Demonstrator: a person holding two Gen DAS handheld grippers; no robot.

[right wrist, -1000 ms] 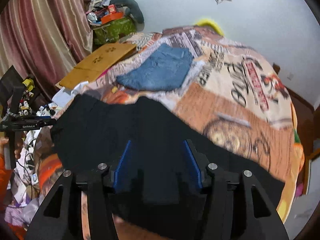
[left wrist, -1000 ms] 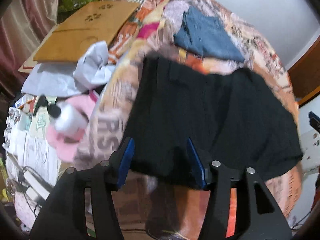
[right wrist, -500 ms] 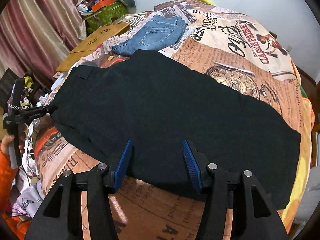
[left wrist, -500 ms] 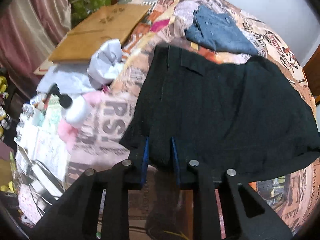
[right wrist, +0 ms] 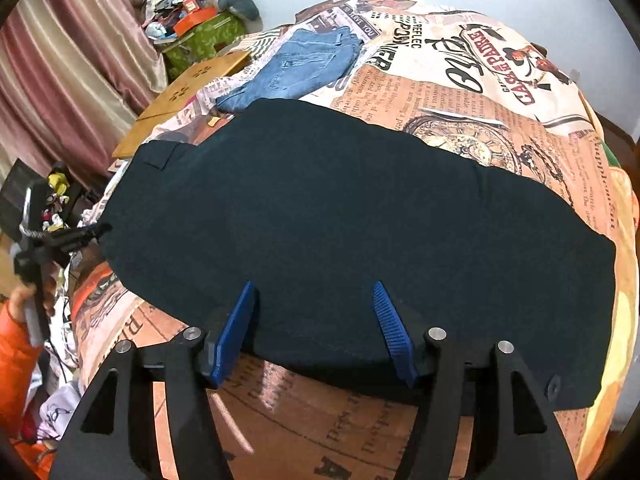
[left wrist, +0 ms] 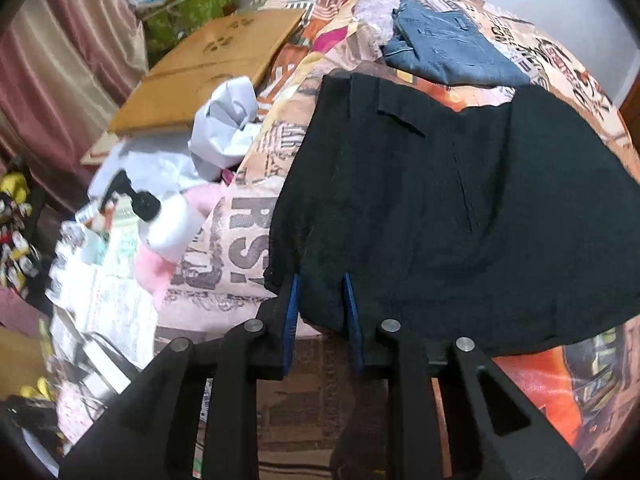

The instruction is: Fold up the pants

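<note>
Black pants [right wrist: 340, 232] lie spread flat across the patterned bedspread [right wrist: 480, 92]; they also show in the left wrist view [left wrist: 460, 200]. My left gripper [left wrist: 319, 300] is shut on the near left corner of the pants, with cloth bunched between its blue pads. It also shows from the side at the left edge of the right wrist view [right wrist: 76, 238]. My right gripper [right wrist: 316, 316] is open, its blue pads straddling the near edge of the pants without pinching it.
Folded blue jeans [right wrist: 300, 68] lie at the far side of the bed, also seen in the left wrist view [left wrist: 448, 48]. Beside the bed's left edge are a white pump bottle [left wrist: 168, 224], crumpled paper [left wrist: 228, 128], a wooden board [left wrist: 208, 68] and floor clutter.
My left gripper closed on the pants' corner and holds it. My right gripper stayed open and drew back towards the near edge as the pants settled flat.
</note>
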